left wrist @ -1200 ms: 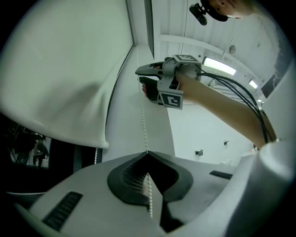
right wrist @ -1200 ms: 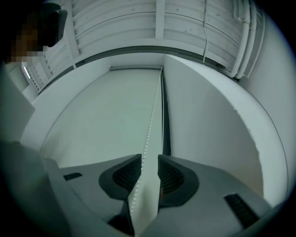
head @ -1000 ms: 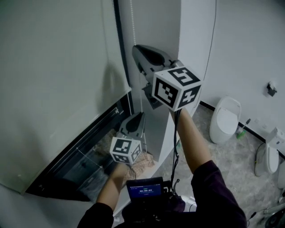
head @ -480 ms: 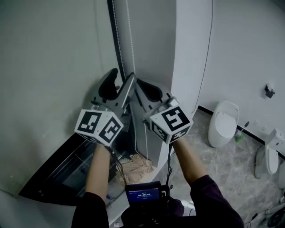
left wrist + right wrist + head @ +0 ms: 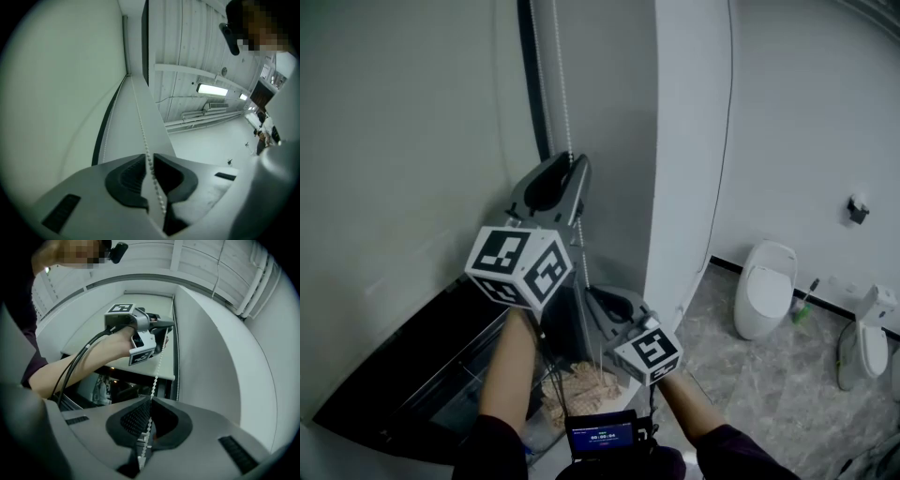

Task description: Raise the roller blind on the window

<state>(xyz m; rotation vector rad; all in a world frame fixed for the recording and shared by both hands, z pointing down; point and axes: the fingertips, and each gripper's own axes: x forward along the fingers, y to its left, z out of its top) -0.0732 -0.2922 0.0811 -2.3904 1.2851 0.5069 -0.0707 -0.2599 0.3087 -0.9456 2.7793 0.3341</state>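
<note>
Above a grey tiled floor (image 5: 769, 384), the white beaded blind cord (image 5: 563, 94) is clamped in the right tongs (image 5: 151, 404), the left tongs (image 5: 149, 161) being closed round it higher up.

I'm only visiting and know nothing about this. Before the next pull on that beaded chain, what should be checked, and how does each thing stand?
1. Right gripper clamped on the bead chain: ok.
2. Chain running between the left gripper jaws: ok, they are closing round it.
3. Left gripper's grip firm: not ok, a gap shows beside the chain.
4. Left gripper above the right on one strand: ok.
5. Roller blind fully raised: not ok, only the bottom of the window is uncovered.
</note>
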